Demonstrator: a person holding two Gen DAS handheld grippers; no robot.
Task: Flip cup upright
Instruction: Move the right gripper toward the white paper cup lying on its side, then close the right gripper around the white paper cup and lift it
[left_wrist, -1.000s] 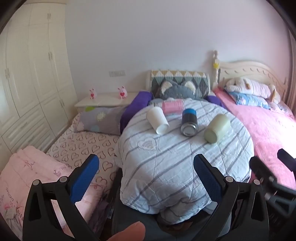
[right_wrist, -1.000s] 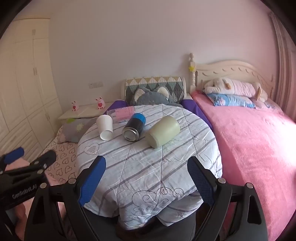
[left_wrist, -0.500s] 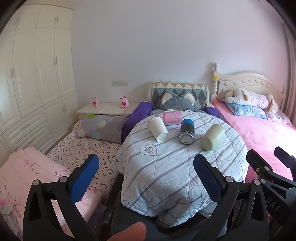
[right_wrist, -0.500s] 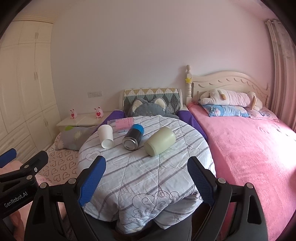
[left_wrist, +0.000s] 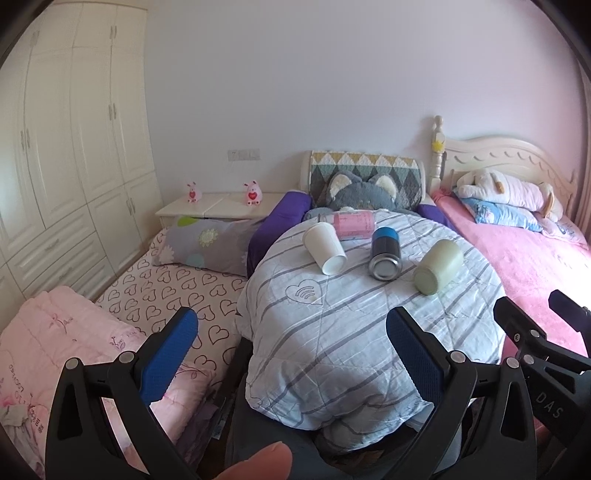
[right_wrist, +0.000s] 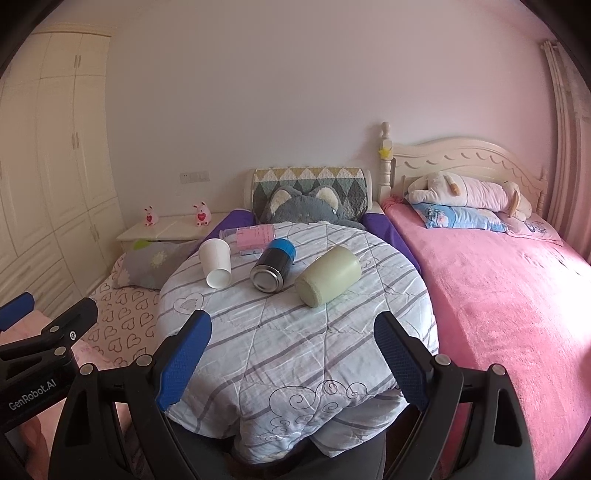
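Three cups lay on their sides in the left wrist view, on a round desk (left_wrist: 332, 332) under a striped quilt. The white paper cup (left_wrist: 325, 248) had its bottom toward the camera. Beside it lay the dark metal cup (left_wrist: 385, 252) with a blue end, and then the pale green cup (left_wrist: 438, 266), closest to the desk's right edge. A pink box (left_wrist: 352, 225) sat just behind the white cup. The left tongs (left_wrist: 291, 341) were wide open and held nothing. They hung near the front edge, well apart from the cups, with bare quilt in between. The right tongs (left_wrist: 546, 325) showed at the right side.

From the right wrist view, the same three lay in a row: white paper cup (right_wrist: 216, 263), dark metal cup (right_wrist: 272, 270), pale green cup (right_wrist: 328, 276). None touched another. The right tongs (right_wrist: 292, 341) were wide open and empty, low by the front edge. A pink bed (right_wrist: 498, 280) lay just beside the desk's right edge.
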